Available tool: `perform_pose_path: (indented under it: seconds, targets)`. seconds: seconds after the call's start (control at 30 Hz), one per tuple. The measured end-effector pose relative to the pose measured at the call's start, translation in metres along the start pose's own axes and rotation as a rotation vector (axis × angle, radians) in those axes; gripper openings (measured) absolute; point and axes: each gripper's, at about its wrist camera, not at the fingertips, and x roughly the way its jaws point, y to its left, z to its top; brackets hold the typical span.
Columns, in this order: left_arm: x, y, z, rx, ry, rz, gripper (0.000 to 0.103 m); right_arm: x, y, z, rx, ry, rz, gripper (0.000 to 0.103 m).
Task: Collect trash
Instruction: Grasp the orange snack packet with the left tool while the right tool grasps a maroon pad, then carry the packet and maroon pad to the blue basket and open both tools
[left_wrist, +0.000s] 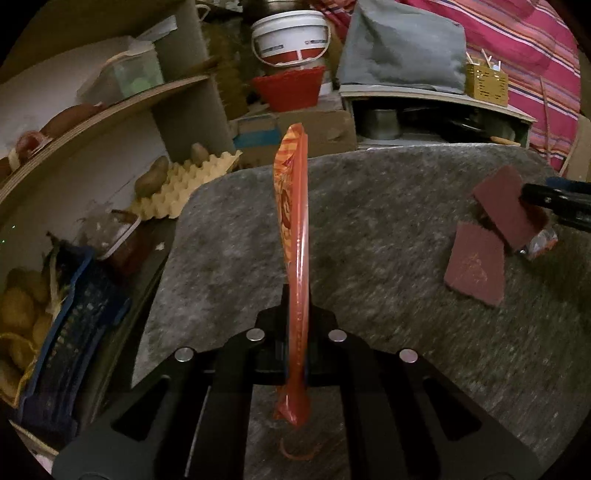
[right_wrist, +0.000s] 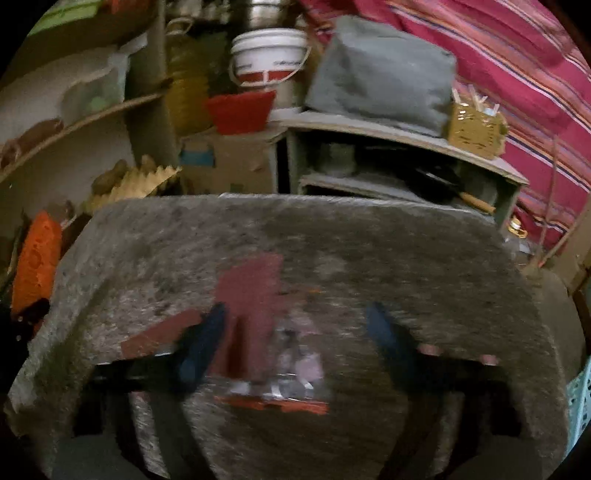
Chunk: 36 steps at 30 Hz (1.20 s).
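Observation:
My left gripper (left_wrist: 297, 295) is shut on an orange snack wrapper (left_wrist: 293, 221), held edge-on above the grey felt table (left_wrist: 369, 221); the wrapper also shows at the far left of the right wrist view (right_wrist: 35, 262). Two maroon paper pieces (left_wrist: 476, 264) (left_wrist: 506, 206) lie at the table's right, with a crumpled shiny wrapper (left_wrist: 541, 242) beside them. My right gripper (right_wrist: 295, 332) is open, its blue fingers (right_wrist: 203, 343) on either side of the maroon paper (right_wrist: 255, 295) and shiny wrapper (right_wrist: 284, 384). The view is blurred. It enters the left wrist view at the right edge (left_wrist: 554, 206).
Shelves at the left hold an egg tray (left_wrist: 188, 181), potatoes and a blue crate (left_wrist: 70, 321). Behind the table stand a red basket (left_wrist: 288, 88), a white bucket (left_wrist: 290, 37), a cardboard box and a low shelf with a grey bag (left_wrist: 402, 51). Striped pink cloth hangs at the right.

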Motion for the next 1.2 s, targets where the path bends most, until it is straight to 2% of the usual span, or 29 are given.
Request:
perform_pose_path:
  seconds: [0.03,0.07,0.2,0.27,0.33,0.47,0.67,0.87,1.2]
  targets:
    - [0.0,0.002,-0.002,-0.004,0.003,0.0,0.003,0.004,0.003,0.0,0.0,0.013,0.019,0.046]
    - [-0.001,0.004,-0.004,-0.013,0.008,0.001,0.003,0.008,0.007,-0.002,-0.001,0.022,0.032,0.041]
    - [-0.005,0.005,-0.006,-0.022,0.013,0.016,0.003,0.007,0.017,-0.006,-0.042,0.011,0.019,0.034]
    - [-0.011,0.005,-0.006,-0.034,0.013,0.017,0.003,-0.001,0.009,-0.006,-0.012,0.002,0.069,0.024]
    - [-0.018,0.003,-0.004,-0.042,0.006,0.017,0.003,-0.008,0.001,-0.006,0.022,-0.007,0.105,0.02]
    - [-0.03,-0.008,-0.001,-0.028,-0.009,0.029,0.003,-0.03,-0.024,-0.005,0.082,-0.041,0.167,0.019]
    - [-0.045,-0.035,0.008,-0.01,-0.032,0.015,0.003,-0.056,-0.067,-0.004,0.176,-0.087,0.214,0.019]
    - [-0.062,-0.074,0.017,0.014,-0.075,-0.025,0.003,-0.073,-0.101,-0.011,0.205,-0.106,0.164,0.019]
    - [-0.081,-0.139,0.03,0.017,-0.139,-0.096,0.003,-0.102,-0.154,-0.034,0.178,-0.096,0.053,0.019]
